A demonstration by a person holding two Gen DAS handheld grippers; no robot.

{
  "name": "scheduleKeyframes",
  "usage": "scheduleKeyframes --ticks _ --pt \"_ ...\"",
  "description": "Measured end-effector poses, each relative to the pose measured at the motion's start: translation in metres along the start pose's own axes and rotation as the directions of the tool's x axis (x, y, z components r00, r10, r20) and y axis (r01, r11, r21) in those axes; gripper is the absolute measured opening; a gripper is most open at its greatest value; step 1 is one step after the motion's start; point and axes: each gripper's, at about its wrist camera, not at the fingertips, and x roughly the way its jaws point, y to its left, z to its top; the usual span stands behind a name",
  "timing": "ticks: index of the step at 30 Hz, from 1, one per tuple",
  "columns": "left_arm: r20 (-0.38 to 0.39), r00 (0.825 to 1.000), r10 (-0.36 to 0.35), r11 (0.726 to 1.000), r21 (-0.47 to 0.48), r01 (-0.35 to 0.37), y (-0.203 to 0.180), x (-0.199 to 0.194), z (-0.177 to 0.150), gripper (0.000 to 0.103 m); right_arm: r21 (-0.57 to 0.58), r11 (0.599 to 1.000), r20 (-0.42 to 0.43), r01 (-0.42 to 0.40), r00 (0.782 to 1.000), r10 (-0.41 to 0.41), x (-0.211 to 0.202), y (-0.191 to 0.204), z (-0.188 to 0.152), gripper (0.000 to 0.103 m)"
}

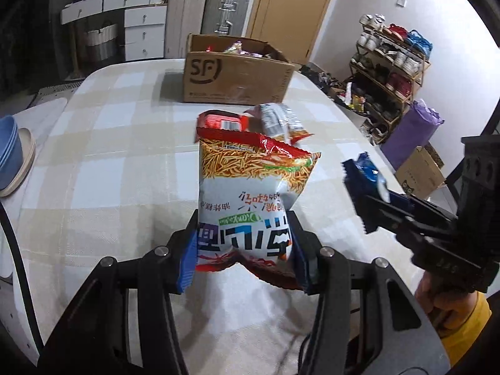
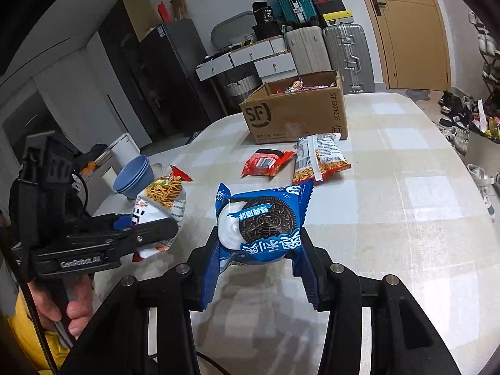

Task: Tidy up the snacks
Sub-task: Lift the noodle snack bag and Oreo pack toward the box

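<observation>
My left gripper [image 1: 243, 247] is shut on a white and orange bag of fried noodle sticks [image 1: 250, 187] and holds it above the table; the gripper [image 2: 153, 229] and bag [image 2: 162, 200] also show in the right wrist view. My right gripper [image 2: 259, 268] is shut on a blue Oreo packet [image 2: 261, 225], also held above the table; the gripper [image 1: 372, 209] and packet [image 1: 365, 175] show at the right of the left wrist view. A red snack packet [image 2: 265, 162] and a second noodle-stick bag [image 2: 322, 157] lie on the table before an open SF cardboard box [image 2: 297, 115] with several snacks inside.
The table has a pale checked cloth [image 2: 406, 206]. Blue bowls [image 2: 134, 176] stand at its left edge. Suitcases [image 2: 343, 50], white drawers [image 2: 250, 59] and a door [image 2: 406, 25] are behind the table. A shoe rack [image 1: 390, 68] stands to the right.
</observation>
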Motion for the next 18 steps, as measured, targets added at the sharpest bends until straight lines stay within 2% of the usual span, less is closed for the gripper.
scheduleKeyframes --ticks 12,18 --pt "0.004 1.0 -0.019 1.0 0.011 0.019 0.0 -0.011 -0.003 0.047 -0.026 1.0 0.014 -0.004 1.0 0.004 -0.002 0.008 0.007 0.046" --pt "0.019 0.999 -0.049 0.999 0.01 0.049 0.005 -0.013 0.02 0.047 -0.045 0.999 0.068 -0.026 0.997 0.029 -0.001 0.008 0.044 0.046"
